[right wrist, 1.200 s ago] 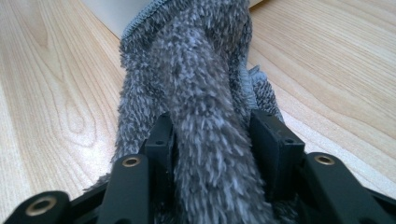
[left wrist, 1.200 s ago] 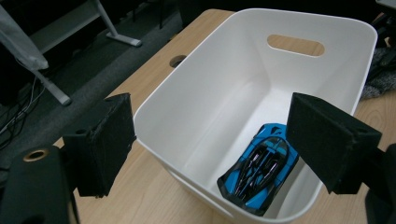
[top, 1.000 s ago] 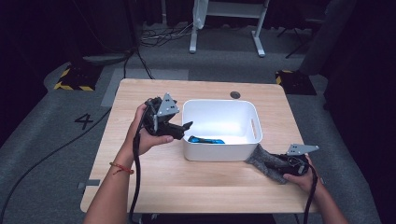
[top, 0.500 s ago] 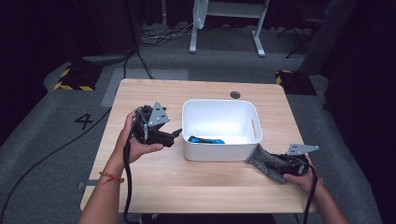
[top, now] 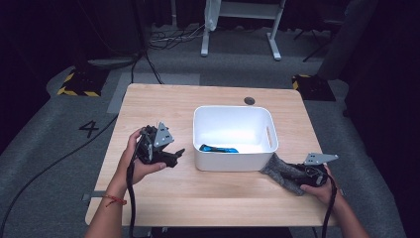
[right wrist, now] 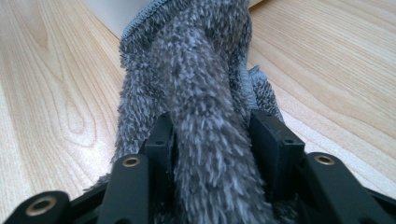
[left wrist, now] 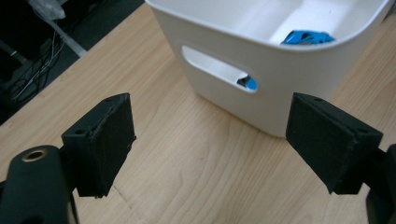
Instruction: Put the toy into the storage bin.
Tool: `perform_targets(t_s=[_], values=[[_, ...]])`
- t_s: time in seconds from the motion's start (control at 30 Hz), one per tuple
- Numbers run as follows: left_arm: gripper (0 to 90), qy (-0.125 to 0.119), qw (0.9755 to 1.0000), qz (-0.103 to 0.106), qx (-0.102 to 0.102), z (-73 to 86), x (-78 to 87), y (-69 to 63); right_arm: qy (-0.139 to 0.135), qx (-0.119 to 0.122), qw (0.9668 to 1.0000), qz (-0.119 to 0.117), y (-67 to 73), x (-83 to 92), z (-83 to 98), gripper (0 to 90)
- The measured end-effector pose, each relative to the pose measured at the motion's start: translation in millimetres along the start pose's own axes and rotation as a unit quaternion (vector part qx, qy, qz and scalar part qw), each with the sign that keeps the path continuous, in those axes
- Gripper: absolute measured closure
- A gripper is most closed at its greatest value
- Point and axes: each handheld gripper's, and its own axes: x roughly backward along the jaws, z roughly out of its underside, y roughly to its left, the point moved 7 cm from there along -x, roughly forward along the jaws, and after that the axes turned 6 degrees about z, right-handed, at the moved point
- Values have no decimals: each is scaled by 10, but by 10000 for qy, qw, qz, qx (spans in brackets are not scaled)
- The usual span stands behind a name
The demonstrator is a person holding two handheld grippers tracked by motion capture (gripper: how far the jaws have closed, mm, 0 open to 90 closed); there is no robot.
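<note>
The right hand-held gripper, at the lower right of the high view, has its jaws clamped on a fuzzy grey cloth that lies bunched on the worktop, touching the near right corner of the white bin. The left hand-held gripper sits left of centre in that frame with its jaws standing apart and nothing between them, just beside the bin's left wall. A blue item already lies on the bin floor (it also peeks through the handle slot in the left gripper view). The step in hand looks like getting the cloth into the bin. To do it well, lift high enough that the trailing folds clear the rim, carry it over the middle, and release only once the bulk hangs inside. The free gripper could steady the bin if it slides.
</note>
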Motion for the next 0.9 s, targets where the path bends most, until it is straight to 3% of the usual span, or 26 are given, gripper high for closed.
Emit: perform_targets(t_s=[0.3,0.9], values=[[160,317,9994,45,159,349,-169,-69,1,0,10000,1,0,0,0,545],[161,739,9963,-68,439,935,-315,-102,7,-16,10000,-7,-2,1,0,545]])
